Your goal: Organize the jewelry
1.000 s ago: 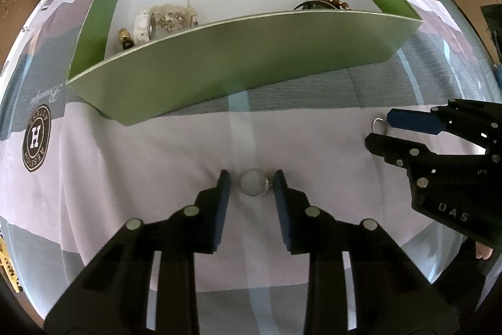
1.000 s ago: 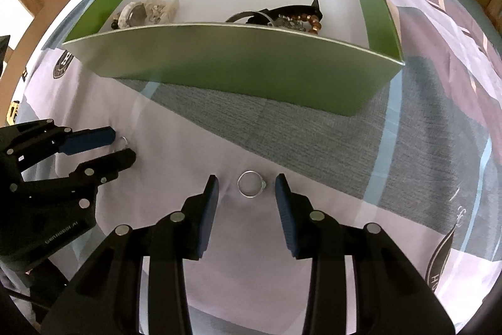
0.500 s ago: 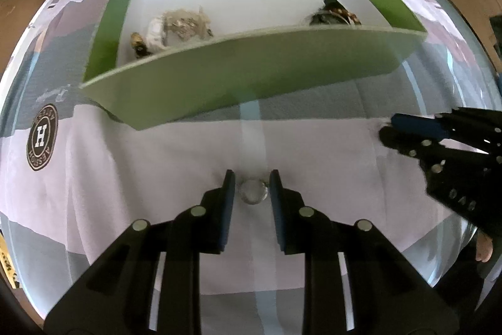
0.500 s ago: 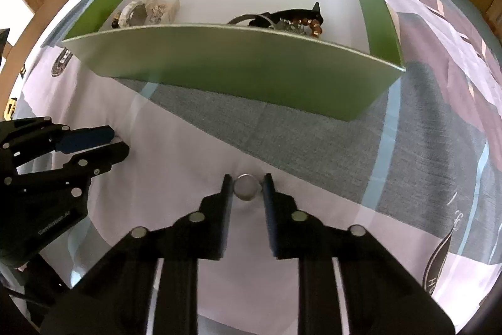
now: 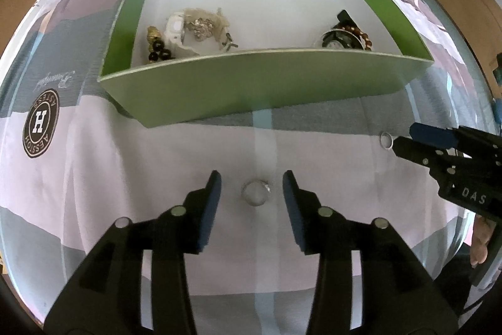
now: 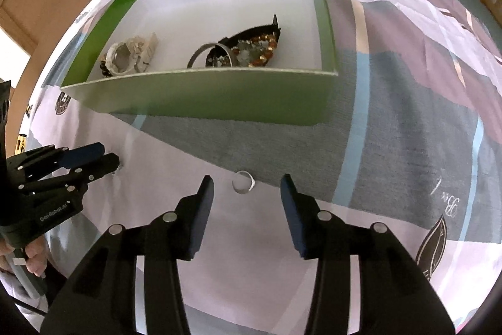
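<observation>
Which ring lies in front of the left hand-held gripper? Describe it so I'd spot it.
Start at the green box on the bedspread. Below its front wall, a ring lies flat between the left hand-held gripper's open fingers. Unlike the plain ring further right, it carries a small stone.

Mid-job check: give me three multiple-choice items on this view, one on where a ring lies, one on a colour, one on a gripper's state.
1. Where does the ring at the left gripper lie?
A. in the box
B. on the bedspread between the fingers
C. on the pillow

2. The outside of the box is:
A. red
B. blue
C. green

3. The right gripper is:
A. open, its ring untouched
B. shut on the ring
C. holding a watch

Answers: B, the ring lies on cloth between the fingers; C, the walls are green; A, the jaws have just been opening and clear gaps flank the ring.
</observation>
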{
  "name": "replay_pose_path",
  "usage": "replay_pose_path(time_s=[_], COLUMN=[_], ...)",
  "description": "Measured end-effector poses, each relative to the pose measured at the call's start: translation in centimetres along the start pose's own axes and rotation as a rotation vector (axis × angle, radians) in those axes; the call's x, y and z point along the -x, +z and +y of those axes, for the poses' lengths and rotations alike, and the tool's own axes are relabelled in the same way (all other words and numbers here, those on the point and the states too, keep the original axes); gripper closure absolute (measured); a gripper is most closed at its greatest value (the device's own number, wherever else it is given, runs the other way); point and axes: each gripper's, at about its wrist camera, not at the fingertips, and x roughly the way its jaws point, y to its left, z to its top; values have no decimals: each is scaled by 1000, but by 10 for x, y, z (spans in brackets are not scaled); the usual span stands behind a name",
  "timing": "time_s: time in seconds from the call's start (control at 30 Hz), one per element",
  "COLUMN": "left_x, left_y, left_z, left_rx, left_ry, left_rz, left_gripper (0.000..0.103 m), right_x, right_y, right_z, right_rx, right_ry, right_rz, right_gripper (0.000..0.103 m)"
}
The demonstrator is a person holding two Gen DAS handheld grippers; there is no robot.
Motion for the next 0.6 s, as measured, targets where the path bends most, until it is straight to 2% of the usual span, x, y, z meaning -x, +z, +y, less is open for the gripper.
replay_pose_path(time_s=[0.4, 0.6], left_x=[-9, -9], left_y=[-9, -9], left_z=[-16, -19], left_rx=[-71, -84], left_ry=[48, 59], left_rz=[21, 20], left_gripper=[62, 68], right_x=[-7, -14], right_y=[1, -2], right_z=[1, 8], right_rx=[34, 76], right_ry=[-25, -50], right_rz=[6, 12], right_gripper=[58, 58])
